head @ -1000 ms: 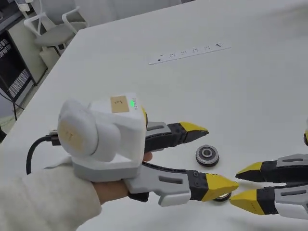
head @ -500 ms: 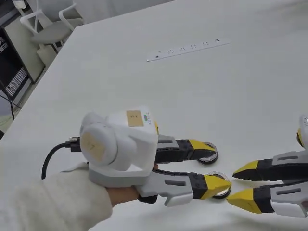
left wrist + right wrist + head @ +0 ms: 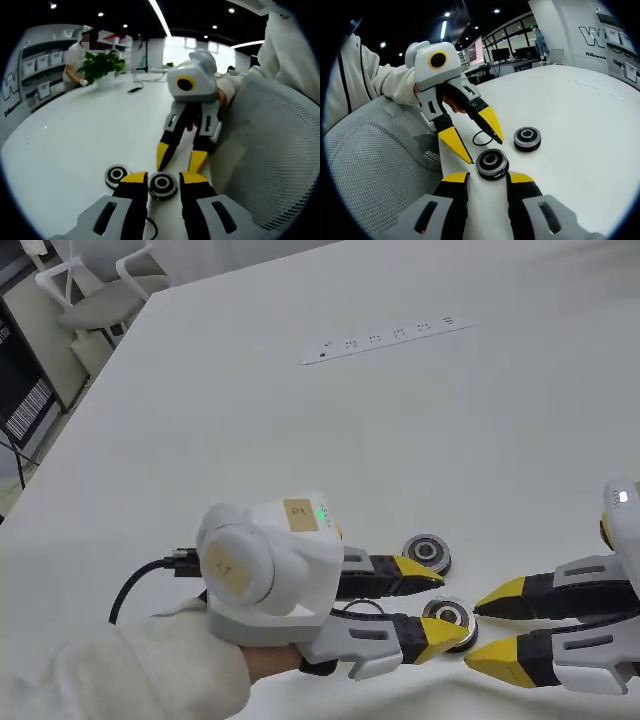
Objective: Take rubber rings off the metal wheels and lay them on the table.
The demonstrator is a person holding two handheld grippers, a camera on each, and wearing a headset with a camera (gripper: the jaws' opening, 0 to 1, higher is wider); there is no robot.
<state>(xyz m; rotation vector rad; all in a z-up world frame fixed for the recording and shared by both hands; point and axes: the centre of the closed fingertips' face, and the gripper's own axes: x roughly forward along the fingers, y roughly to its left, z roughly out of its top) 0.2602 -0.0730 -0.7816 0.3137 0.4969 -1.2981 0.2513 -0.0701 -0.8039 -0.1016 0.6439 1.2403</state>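
The left hand-held gripper (image 3: pixel 455 602) sits low over the white tabletop (image 3: pixel 250 420) with its jaws released and empty. Its yellow tips are spread just short of the nearer metal wheel (image 3: pixel 448 615). Beside those jaws a thin black rubber ring (image 3: pixel 482 138) lies flat on the tabletop (plainest in the right gripper view), loose from both wheels. So one ring looks to be off and laid down.

The nearer metal wheel shows a bright rim in the head view and may be the stripped one, though I cannot tell for sure. The farther metal wheel (image 3: pixel 427 552) lies near it, touched by neither gripper. It looks dark round its edge, so its ring is probably left to pull.

On the right, the right hand-held gripper (image 3: pixel 471 633) points at the nearer metal wheel with its jaws parted, gripping nothing.
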